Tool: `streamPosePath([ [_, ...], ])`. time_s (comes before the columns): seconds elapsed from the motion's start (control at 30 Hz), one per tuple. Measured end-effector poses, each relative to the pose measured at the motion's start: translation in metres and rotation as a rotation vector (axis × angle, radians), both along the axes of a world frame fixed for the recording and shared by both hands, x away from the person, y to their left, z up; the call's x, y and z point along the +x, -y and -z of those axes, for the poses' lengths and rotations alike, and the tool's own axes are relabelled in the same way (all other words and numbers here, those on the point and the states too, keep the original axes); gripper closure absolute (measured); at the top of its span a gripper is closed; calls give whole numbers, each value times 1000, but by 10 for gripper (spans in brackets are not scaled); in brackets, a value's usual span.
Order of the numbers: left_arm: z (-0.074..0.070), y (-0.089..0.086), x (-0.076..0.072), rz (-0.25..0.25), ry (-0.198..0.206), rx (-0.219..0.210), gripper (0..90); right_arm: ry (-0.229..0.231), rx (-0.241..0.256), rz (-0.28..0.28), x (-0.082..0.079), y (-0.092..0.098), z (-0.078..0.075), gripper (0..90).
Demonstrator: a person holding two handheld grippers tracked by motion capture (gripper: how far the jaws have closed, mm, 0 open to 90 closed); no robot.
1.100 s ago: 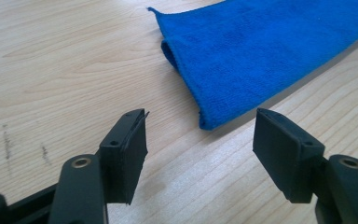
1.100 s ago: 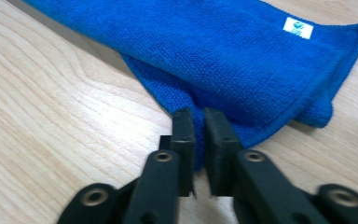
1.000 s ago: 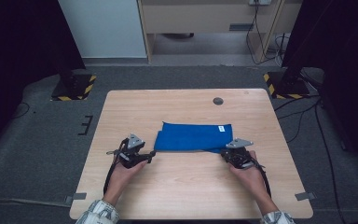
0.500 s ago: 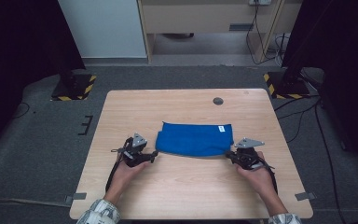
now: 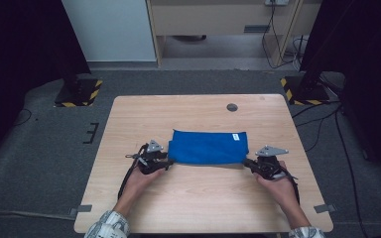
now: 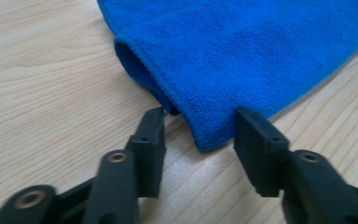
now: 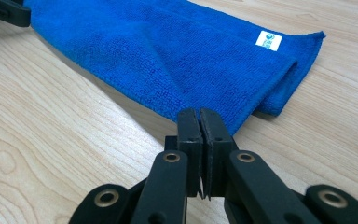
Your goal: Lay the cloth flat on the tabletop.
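1. I have one wooden surface (image 5: pixel 198 203) in front of me, pale and rectangular, with a single small dark round disc (image 5: pixel 232 107) set into it near the far edge, right of centre.
2. One blue cloth (image 5: pixel 208 147) lies folded flat on the surface, roughly at its middle, long side running left to right. It carries one small white label (image 5: pixel 235 137) at its far right corner; in the right gripper view that label (image 7: pixel 268 40) sits on the top layer.
3. I count two tools, one in each hand. The left tool (image 5: pixel 167 162) sits at the cloth's near left corner; a second ago it was a little farther left and clear of that corner. In the left gripper view the left tool (image 6: pixel 200 128) has its jaws spread, and the folded corner of the cloth (image 6: pixel 242 51) reaches into the gap between them.
4. The right tool (image 5: pixel 248 162) is at the cloth's near right corner. In the right gripper view the right tool (image 7: pixel 199 122) has its jaws pressed together, tips against the near edge of the cloth (image 7: pixel 168 51); I cannot tell whether any fabric is pinched between them.
5. The cloth's outline looks about the same as a second ago.
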State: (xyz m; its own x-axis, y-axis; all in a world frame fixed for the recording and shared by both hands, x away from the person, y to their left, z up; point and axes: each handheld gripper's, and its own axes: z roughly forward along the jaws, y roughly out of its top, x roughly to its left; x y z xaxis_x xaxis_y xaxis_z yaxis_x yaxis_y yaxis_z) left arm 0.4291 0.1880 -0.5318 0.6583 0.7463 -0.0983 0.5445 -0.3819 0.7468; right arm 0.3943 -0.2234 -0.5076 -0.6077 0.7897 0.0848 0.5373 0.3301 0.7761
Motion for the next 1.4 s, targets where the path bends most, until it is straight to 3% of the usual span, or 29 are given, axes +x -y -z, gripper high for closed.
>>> streamPosePath([
  [0.17,-6,4,-3,36,15,-3,783,6,3,4,-1,2,-2,881],
  [0.3,-16,8,-2,50,44,-53,881,19,14,10,-2,5,-6,881],
  [0.53,-25,15,24,-4,39,-64,885,15,-18,45,12,9,1,881],
  [0.57,-20,18,36,-29,12,-47,885,9,-22,48,15,9,3,881],
  [0.63,-13,21,47,-55,-22,-42,884,2,-41,52,20,10,8,881],
  [0.73,-5,23,55,-65,-51,-84,879,-13,-63,55,26,11,16,881],
  [0.77,-5,23,55,-65,-51,-84,874,-16,-66,60,27,12,18,881],
  [0.83,-3,23,55,-49,-56,-132,857,-23,-67,64,28,13,19,881],
  [0.87,-3,23,53,-43,-45,-127,787,-29,-64,71,30,15,21,881],
  [1.1,0,22,44,-1,-40,-122,555,-25,-61,81,30,18,20,879],
  [1.13,1,23,41,19,-16,-83,528,-21,-59,82,29,19,20,879],
  [1.17,1,23,41,19,-16,-83,507,-21,-59,82,29,19,20,879],
  [1.27,3,26,41,26,-2,-88,507,-18,-48,84,28,21,19,879],
  [1.3,3,29,40,42,5,-58,558,-18,-44,86,27,21,19,879],
  [1.37,3,31,40,44,14,-47,655,-16,-43,81,27,22,19,879],
  [1.4,2,32,39,51,18,-34,655,-17,-39,84,26,22,19,880],
])
